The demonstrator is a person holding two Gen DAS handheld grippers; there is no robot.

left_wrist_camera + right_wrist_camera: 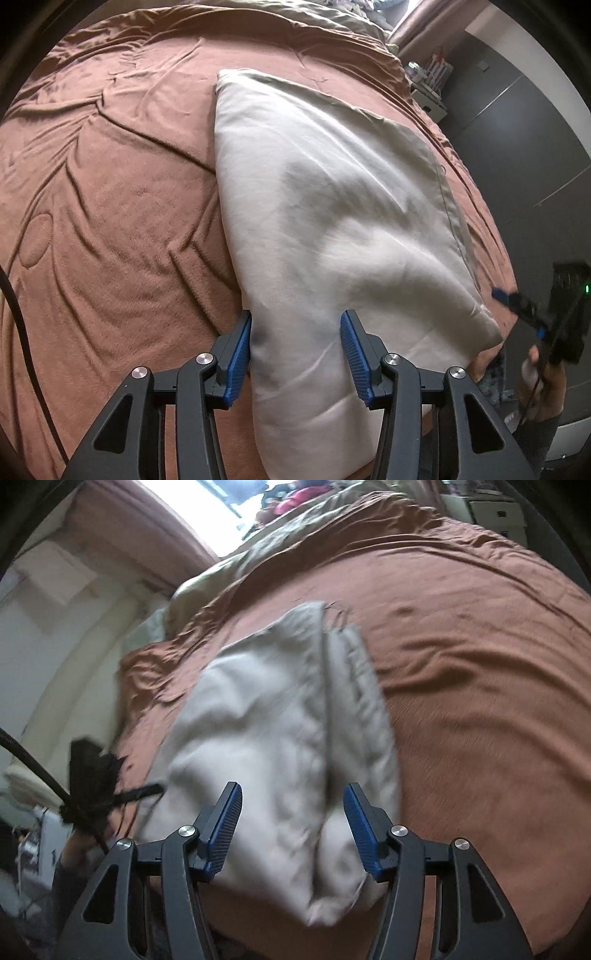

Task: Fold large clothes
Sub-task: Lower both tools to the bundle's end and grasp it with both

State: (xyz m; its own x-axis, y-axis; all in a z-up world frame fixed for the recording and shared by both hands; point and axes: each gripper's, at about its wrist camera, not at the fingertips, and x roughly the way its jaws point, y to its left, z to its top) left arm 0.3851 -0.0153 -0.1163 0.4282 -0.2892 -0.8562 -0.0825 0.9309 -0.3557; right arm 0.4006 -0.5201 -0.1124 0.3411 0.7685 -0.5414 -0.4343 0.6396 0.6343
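A pale beige garment (332,206) lies folded lengthwise on the brown bed cover (110,192). My left gripper (295,332) is open and hovers over the garment's near end, blue pads on either side of the cloth. In the right wrist view the same garment (266,716) lies bunched, with an elastic waistband along its right side. My right gripper (291,808) is open above its near end and grips nothing. That view is blurred. The right gripper also shows in the left wrist view (532,306), beside the garment's right corner.
The brown bed cover (480,664) fills most of both views. An olive blanket (314,18) lies at the far end. Dark wardrobe panels (517,129) and a small shelf (430,85) stand right of the bed. A black cable (33,760) hangs at left.
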